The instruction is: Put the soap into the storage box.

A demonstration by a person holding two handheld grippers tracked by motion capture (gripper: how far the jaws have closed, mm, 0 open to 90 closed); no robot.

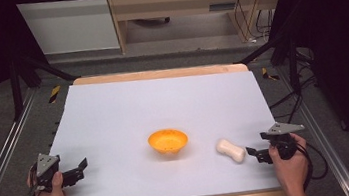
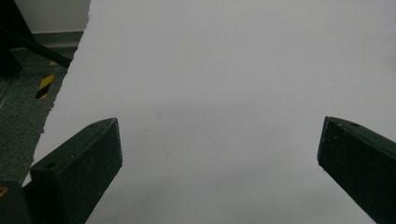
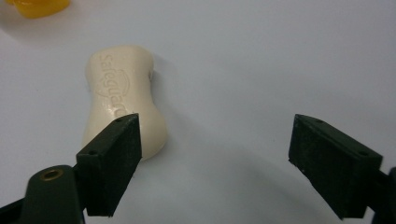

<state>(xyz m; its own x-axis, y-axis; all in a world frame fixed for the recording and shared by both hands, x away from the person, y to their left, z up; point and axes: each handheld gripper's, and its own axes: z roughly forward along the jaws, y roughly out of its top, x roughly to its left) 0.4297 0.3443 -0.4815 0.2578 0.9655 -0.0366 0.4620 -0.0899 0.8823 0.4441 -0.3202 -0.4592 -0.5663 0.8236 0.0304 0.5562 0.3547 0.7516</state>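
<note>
The soap bar lay just left of the right gripper's spread, empty jaws; reaching, probably; centering came next.

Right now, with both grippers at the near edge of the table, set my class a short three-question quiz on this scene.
1. True or false: the bar of soap lies inside the orange bowl.
2. Which gripper is nearer the soap: A) the left gripper, B) the right gripper?
3. In the right gripper view, what word is pressed into the soap?

Key
1. False: it lies on the white sheet, apart from the bowl and to its right in the high view.
2. B: its open jaws point at the soap but do not yet straddle it; one jaw stands in front of the bar's near end.
3. Safeguard, partly hidden by that jaw.
</note>
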